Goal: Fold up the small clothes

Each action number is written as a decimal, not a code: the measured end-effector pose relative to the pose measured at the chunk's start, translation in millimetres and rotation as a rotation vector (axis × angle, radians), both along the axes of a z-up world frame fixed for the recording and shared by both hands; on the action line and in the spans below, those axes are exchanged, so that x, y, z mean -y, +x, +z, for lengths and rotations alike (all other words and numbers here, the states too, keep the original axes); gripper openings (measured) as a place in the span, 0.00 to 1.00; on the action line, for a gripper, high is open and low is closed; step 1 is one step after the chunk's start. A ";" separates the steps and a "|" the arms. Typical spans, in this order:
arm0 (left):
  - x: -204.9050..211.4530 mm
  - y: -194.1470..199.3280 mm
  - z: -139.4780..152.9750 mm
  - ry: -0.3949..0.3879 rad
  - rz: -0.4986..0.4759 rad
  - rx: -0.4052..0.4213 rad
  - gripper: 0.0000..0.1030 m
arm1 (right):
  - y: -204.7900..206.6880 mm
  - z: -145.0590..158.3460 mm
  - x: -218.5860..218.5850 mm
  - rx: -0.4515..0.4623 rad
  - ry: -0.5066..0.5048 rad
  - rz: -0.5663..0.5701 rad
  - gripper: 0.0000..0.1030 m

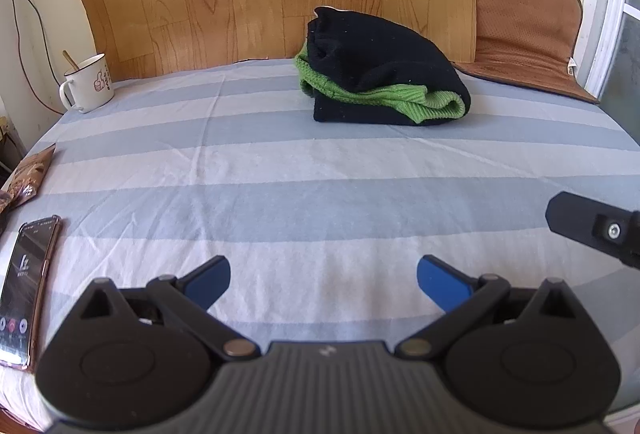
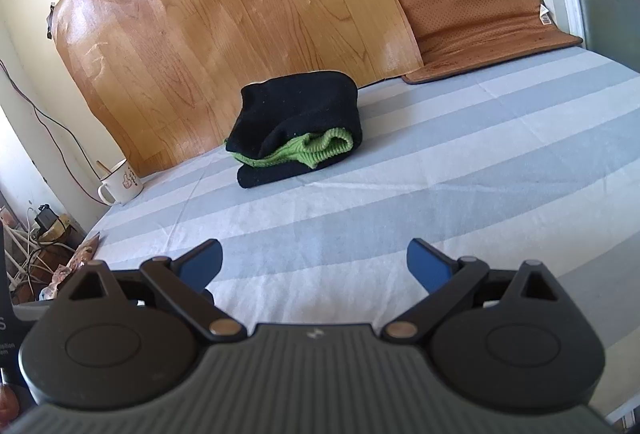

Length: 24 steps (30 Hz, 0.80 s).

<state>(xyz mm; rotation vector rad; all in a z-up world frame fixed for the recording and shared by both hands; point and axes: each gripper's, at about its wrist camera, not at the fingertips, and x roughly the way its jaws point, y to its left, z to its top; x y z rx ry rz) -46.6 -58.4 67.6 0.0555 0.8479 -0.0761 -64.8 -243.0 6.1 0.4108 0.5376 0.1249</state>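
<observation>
Currently your left gripper and right gripper are both spread wide and empty, well short of the black-and-green garment, which lies bundled at the far side of the striped sheet. Pinching only its top layer would probably unroll the bundle.

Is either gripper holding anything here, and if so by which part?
Nothing is held. The left gripper and right gripper are both open over the striped sheet; the folded black and green garment lies apart.
</observation>
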 end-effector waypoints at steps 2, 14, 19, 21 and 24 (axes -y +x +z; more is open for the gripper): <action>-1.6 0.0 -0.1 -0.002 0.007 -0.002 1.00 | -0.4 0.5 -3.4 0.001 -0.006 0.006 0.97; -1.0 1.2 -1.4 -0.005 0.014 -0.008 1.00 | -2.1 0.6 -4.5 0.000 -0.007 0.001 0.97; 1.1 0.9 -1.9 -0.003 0.014 -0.011 1.00 | -3.3 0.3 -2.1 -0.001 -0.003 -0.004 0.97; 1.2 0.9 -1.6 -0.003 0.012 -0.010 1.00 | -3.4 0.3 -1.5 -0.001 0.005 -0.004 0.97; 2.3 -0.1 -0.8 -0.003 0.010 -0.007 1.00 | -4.2 0.0 -2.2 0.001 0.004 -0.002 0.97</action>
